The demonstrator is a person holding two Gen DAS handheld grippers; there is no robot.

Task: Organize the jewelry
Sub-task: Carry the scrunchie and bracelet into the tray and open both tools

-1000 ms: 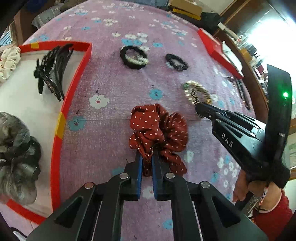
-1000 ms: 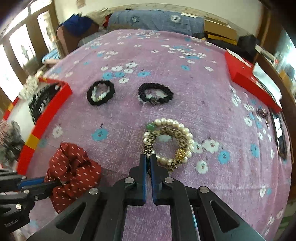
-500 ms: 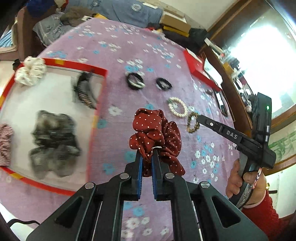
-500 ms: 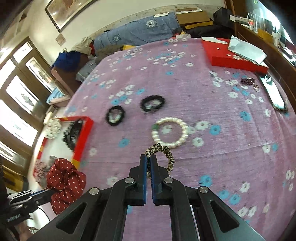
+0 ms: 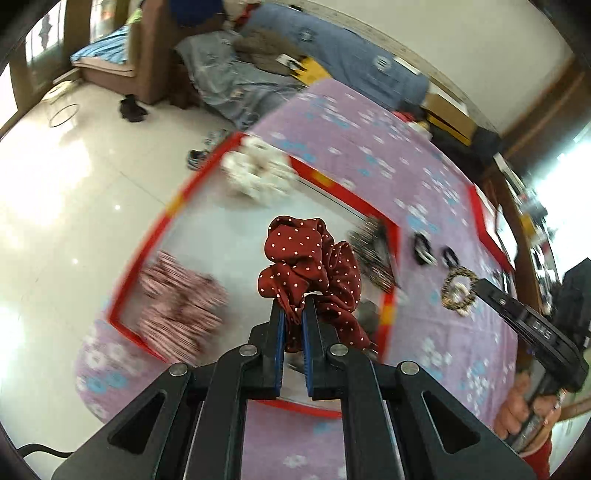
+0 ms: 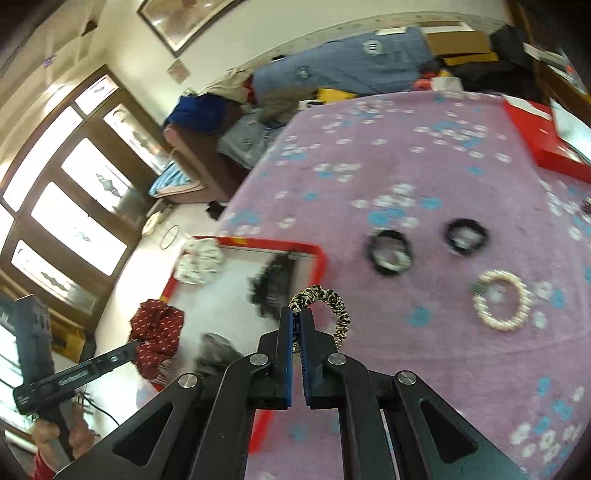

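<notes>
We take the red-rimmed tray [image 5: 388,314] as our landmark; it lies at the left end of a purple flowered cloth [image 6: 424,184] spread over the table. Left of the tray we see pale glossy floor tiles [image 5: 74,184], tall brown-framed windows [image 6: 70,206] and a brown couch [image 5: 144,70]; beyond it, blue bedding [image 6: 351,62] is heaped against a cream wall under a framed picture [image 6: 177,18]. Above the tray our left gripper [image 5: 291,310] is clenched on the red polka-dot scrunchie [image 5: 306,258], held clear of the white tray floor. Just right of the tray's edge, our right gripper [image 6: 296,321] is clenched on the leopard-print scrunchie [image 6: 332,299], lifted off the cloth. Further right, two black hair ties [image 6: 389,251] and a pearl bracelet [image 6: 502,299] rest on the cloth, and a red box [image 6: 546,136] sits at the far right. The lettering on the gripper bodies is too blurred to read surely.
</notes>
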